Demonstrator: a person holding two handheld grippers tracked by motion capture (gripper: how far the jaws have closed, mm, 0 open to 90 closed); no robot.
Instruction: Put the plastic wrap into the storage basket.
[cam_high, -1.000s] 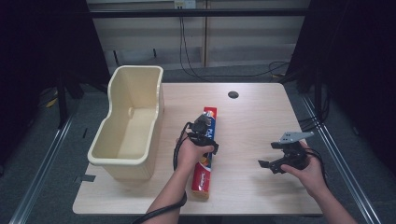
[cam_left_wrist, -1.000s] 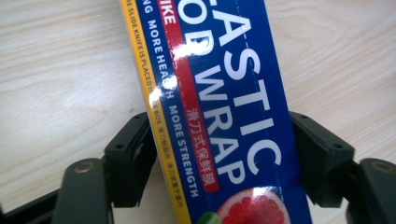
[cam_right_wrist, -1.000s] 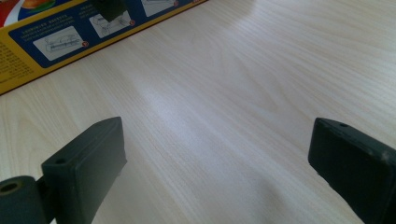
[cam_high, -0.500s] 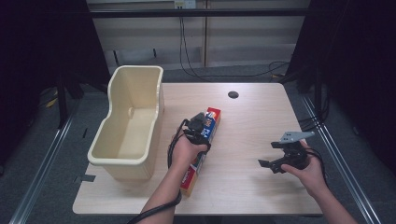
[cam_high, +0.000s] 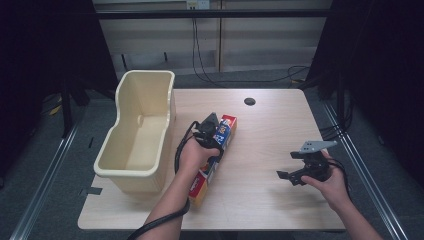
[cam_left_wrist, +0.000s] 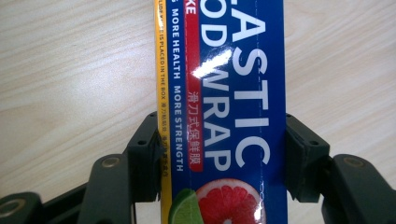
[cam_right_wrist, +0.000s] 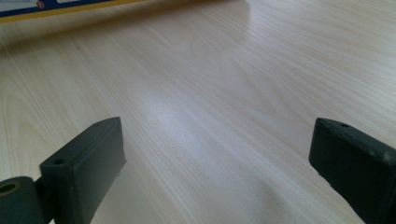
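Left hand (cam_high: 196, 152) reaches forward over the table (cam_high: 270, 120), its left gripper (cam_high: 212, 131) clamped across the plastic wrap box (cam_left_wrist: 224, 93), seemingly still flat on the wood. Right gripper (cam_high: 290, 176) hovers low, jaws wide apart. Beige tub (cam_high: 125, 167) beside the box holds nothing.

Cream bin (cam_high: 137, 135) sitting on wooden table (cam_high: 270, 130), overhanging its left edge; dark round hole (cam_high: 249, 101) showing near table's far edge; black cables (cam_high: 210, 60) trailing on grey floor (cam_high: 45, 165) behind table
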